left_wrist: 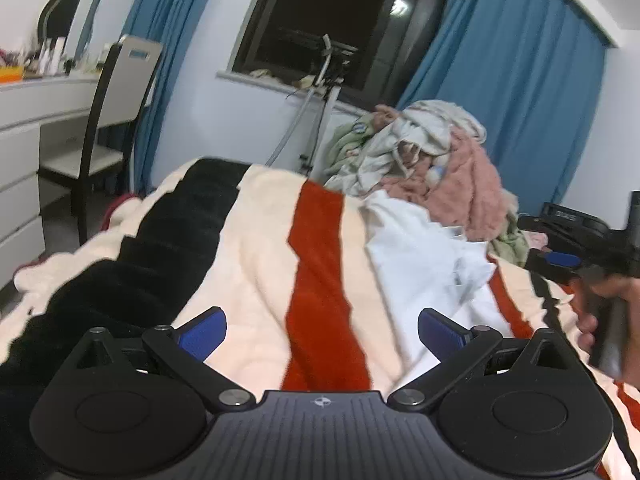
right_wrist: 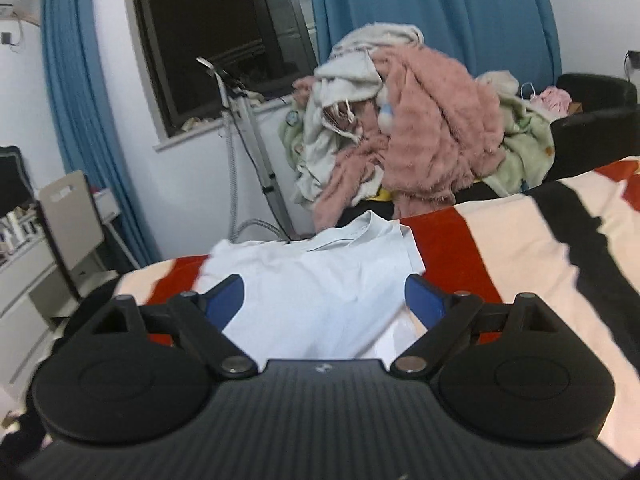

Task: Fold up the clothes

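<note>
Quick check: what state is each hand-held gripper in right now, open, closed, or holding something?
Left hand-held gripper: open, holding nothing, over the striped blanket.
Right hand-held gripper: open, holding nothing, with the white shirt lying between its fingers.

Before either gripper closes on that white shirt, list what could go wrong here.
1. The white shirt lies rumpled on the striped blanket; a low pinch by the open right gripper may catch the plush blanket too.
2. The open left gripper hangs over blanket, beside the shirt, so it could close on nothing.
3. The clothes pile sits close behind the collar; dragging the shirt back could snag the pink fleece.
</note>
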`<state>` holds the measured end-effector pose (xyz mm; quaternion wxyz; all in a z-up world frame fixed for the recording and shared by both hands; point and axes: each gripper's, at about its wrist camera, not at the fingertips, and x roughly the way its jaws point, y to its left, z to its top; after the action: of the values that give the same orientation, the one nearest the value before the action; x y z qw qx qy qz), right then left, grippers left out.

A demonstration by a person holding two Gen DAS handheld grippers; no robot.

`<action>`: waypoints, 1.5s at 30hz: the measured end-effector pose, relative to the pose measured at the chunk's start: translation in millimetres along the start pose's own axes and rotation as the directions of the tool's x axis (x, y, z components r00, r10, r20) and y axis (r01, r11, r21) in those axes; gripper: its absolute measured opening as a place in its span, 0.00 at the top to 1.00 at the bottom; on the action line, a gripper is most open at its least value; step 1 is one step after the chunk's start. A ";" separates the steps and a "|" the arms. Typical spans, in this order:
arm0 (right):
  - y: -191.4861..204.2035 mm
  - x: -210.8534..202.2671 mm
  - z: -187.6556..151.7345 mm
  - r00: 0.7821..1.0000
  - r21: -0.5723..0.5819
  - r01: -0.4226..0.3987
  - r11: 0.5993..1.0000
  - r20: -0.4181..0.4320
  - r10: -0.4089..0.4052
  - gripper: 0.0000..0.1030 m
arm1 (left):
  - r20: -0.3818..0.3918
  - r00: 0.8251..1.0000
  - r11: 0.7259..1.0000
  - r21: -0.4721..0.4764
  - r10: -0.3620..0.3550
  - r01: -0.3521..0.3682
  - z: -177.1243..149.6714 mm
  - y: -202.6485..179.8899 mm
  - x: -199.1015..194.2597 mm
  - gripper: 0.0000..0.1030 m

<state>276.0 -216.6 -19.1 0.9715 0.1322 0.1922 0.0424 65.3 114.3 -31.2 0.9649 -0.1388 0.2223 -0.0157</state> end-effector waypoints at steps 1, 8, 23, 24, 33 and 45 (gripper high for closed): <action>1.9 -21.6 -2.7 1.000 -0.006 -0.007 1.000 0.010 0.007 0.14 | 0.006 1.000 1.000 0.016 -0.004 0.004 0.2 -4.3 -8.1 0.00; 22.7 -165.9 -35.0 1.000 -0.134 0.014 0.991 0.018 -0.011 0.14 | 0.018 0.996 0.995 0.048 -0.092 0.091 -3.0 -28.8 -62.1 0.00; -1.6 -293.3 -127.6 0.999 -0.021 0.030 0.999 -0.019 -0.030 0.14 | -0.074 0.991 0.989 0.089 -0.113 0.119 -42.0 -45.7 -99.3 0.00; -3.4 -291.5 -128.2 0.999 -0.012 0.031 0.999 -0.026 -0.031 0.14 | -0.095 0.989 0.992 0.054 -0.109 0.114 -40.6 -40.6 -94.8 0.00; -22.1 -282.1 -134.4 0.997 0.081 0.033 0.996 -0.075 -0.027 0.14 | -0.335 0.942 0.917 -0.385 -0.037 -0.101 -45.1 47.1 -39.6 0.09; -40.0 -289.3 -124.7 0.998 0.152 0.045 0.987 -0.043 -0.039 0.14 | -0.395 0.915 0.970 -0.179 0.081 -0.163 -56.2 23.9 -29.4 0.92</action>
<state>-37.6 -263.6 -36.4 0.9552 0.2011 0.2169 0.0096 13.7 125.3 -73.8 0.8816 -0.2190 0.4161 0.0411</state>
